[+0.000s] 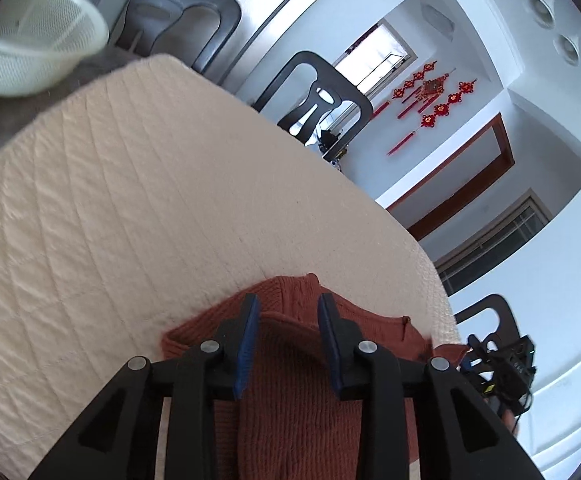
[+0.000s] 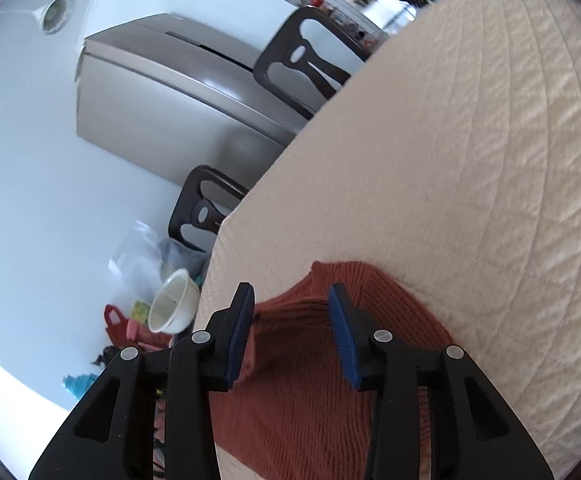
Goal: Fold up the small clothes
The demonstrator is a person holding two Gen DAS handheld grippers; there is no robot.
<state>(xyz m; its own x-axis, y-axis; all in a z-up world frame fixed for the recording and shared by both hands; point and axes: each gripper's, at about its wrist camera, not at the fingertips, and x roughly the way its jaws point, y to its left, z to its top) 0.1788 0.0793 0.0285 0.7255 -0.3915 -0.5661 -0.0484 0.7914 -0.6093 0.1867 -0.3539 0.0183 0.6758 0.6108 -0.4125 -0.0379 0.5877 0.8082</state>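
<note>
A rust-orange knitted garment (image 1: 290,384) lies on the cream quilted table cover (image 1: 130,208), near the table's edge. My left gripper (image 1: 288,306) is open, its blue-padded fingers straddling the garment just above its knit. In the right wrist view the same garment (image 2: 310,384) lies under my right gripper (image 2: 290,296), which is also open with its jaws apart over a raised fold of knit. Neither gripper holds cloth. My right gripper also shows at the right edge of the left wrist view (image 1: 502,364).
A white mesh basket (image 1: 34,44) sits at the table's far left. Dark chairs (image 1: 318,96) stand around the table. A grey fridge (image 2: 178,92), a chair (image 2: 206,208) and a white bowl with clutter on the floor (image 2: 172,306) lie beyond the table edge.
</note>
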